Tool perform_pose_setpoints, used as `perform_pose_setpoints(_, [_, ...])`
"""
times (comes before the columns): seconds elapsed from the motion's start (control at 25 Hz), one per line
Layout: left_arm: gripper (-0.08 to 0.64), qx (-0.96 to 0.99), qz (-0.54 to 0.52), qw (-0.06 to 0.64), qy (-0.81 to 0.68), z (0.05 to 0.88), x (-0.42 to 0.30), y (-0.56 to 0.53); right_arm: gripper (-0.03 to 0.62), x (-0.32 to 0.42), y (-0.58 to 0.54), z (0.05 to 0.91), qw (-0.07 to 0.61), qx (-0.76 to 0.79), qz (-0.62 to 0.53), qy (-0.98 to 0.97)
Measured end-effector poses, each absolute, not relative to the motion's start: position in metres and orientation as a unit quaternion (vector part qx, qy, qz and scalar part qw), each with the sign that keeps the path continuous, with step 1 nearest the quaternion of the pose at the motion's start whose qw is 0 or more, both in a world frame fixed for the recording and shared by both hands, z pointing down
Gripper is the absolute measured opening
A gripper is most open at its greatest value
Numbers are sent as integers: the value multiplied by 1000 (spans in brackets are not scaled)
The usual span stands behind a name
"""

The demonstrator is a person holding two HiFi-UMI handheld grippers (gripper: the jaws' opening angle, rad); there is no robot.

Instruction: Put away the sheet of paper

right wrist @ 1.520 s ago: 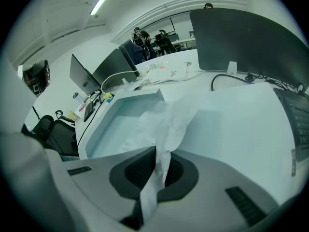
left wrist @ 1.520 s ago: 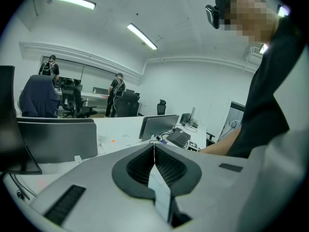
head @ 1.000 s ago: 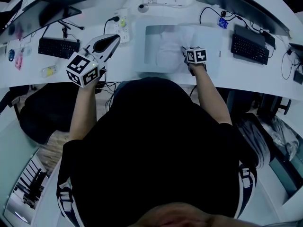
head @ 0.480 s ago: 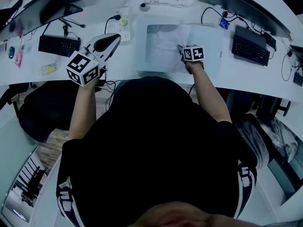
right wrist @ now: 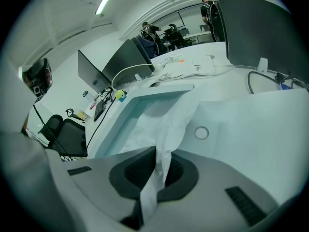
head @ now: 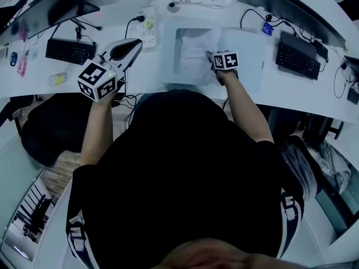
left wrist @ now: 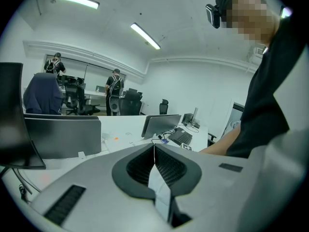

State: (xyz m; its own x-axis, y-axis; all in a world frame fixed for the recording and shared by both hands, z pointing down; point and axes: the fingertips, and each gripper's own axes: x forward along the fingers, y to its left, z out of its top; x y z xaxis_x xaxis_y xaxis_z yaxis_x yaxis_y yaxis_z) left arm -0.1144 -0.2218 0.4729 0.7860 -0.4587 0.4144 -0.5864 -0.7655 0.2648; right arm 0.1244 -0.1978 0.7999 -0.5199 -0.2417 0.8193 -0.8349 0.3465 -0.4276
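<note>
The right tongs (right wrist: 157, 151) pinch the crumpled white sheet of paper (right wrist: 164, 122). The paper reaches down into the open white box (right wrist: 118, 127) on the white bench (head: 140, 66). The left tongs (left wrist: 154, 149) are squeezed together, up in the air.

My right tongs (right wrist: 157, 154) look like matt grey plastic, with black ribbed rubbery pads (right wrist: 136, 169). The sheet of paper (right wrist: 166, 124) is thin, white and crumpled. At twelve o'clock from it, the tray (right wrist: 119, 125) is smooth, faintly glossy white plastic. The tabletop (right wrist: 251, 124) is smooth white. My left tongs (left wrist: 154, 149) have the same matt grey shell.
</note>
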Motion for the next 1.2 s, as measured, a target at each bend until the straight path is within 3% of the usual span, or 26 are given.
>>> perform_pose_setpoints(1.2, [21,919,167,207,-293,482,-141,-219,15,63,-209,811,322,324,476,-752])
